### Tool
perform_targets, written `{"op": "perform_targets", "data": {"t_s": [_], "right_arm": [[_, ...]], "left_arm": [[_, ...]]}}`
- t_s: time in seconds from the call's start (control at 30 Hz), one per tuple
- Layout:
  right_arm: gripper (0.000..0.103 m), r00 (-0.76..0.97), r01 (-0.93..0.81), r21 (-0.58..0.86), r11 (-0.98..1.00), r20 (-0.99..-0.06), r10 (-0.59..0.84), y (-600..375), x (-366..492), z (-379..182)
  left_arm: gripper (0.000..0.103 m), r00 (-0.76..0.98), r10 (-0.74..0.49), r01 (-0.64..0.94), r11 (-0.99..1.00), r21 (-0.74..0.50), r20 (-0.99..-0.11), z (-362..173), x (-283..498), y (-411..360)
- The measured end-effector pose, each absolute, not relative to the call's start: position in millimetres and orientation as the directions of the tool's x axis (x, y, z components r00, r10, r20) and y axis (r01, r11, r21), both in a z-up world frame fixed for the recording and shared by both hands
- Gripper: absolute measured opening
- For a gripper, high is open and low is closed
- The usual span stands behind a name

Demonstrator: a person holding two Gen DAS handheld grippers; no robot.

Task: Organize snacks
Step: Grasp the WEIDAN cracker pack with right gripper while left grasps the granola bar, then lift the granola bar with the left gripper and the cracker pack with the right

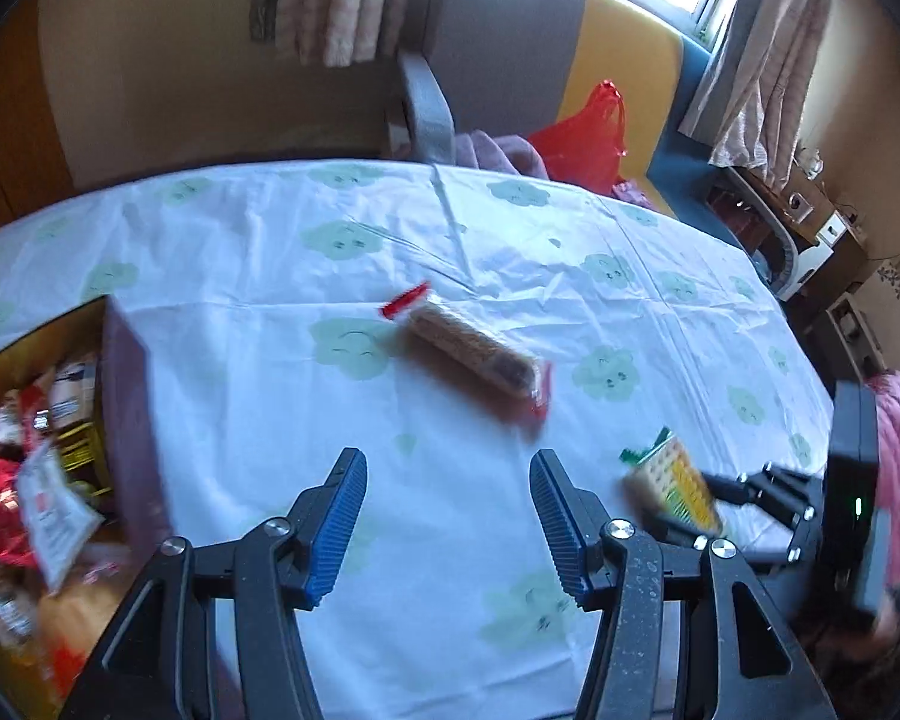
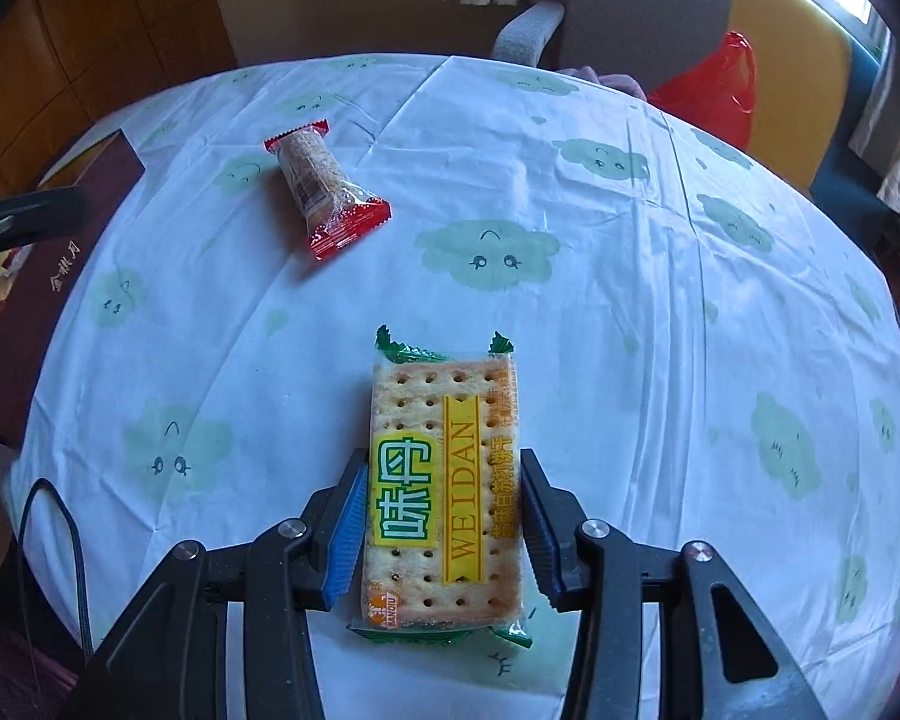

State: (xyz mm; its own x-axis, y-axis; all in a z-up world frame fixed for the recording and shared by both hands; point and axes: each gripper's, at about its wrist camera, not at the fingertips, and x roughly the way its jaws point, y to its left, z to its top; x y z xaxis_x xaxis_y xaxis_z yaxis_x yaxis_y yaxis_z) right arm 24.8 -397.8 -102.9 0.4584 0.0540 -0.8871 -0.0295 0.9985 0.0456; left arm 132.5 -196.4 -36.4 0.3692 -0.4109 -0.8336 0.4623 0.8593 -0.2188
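My right gripper (image 2: 444, 468) is shut on a green and yellow cracker pack (image 2: 444, 468), held flat a little above the table; it also shows in the left wrist view (image 1: 678, 483). A red-ended snack bar (image 1: 474, 348) lies on the cloud-print tablecloth (image 1: 660, 300), ahead of my left gripper (image 1: 448, 468), which is open and empty. The bar also shows in the right wrist view (image 2: 321, 189), far left of the cracker pack. A dark red box (image 1: 129, 420) holding several snack packets (image 1: 36, 480) stands at the left.
A grey and yellow chair (image 1: 510, 48) with a red plastic bag (image 1: 588, 132) stands behind the table. The box's dark red lid (image 2: 42, 294) sits at the table's left edge. A black cable (image 2: 75, 540) hangs at the near left.
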Motion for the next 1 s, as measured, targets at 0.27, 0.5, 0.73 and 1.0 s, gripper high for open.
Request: {"op": "perform_targets", "data": {"t_s": [0.27, 0.5, 0.73, 1.0], "right_arm": [[0.048, 0.498, -0.021, 0.062, 0.998, -0.865, 0.064, -398, 23, -105], [0.05, 0.515, -0.032, 0.07, 0.997, -0.854, 0.076, -399, 22, -105], [0.05, 0.529, -0.031, 0.081, 0.996, -0.844, 0.085, -398, 17, -104], [0.05, 0.532, -0.024, 0.081, 0.996, -0.843, 0.081, -398, 16, -104]], "left_arm": [[0.054, 0.289, -0.42, 0.34, 0.885, -0.318, -0.861, -63, 191, -244], [0.054, 0.281, -0.354, 0.26, 0.923, -0.284, -0.892, -91, 228, -274], [0.029, 0.346, -0.269, 0.381, 0.916, -0.127, -0.899, -94, 214, -294], [0.029, 0.34, -0.332, 0.528, 0.842, -0.114, -0.88, -79, 135, -252]]}}
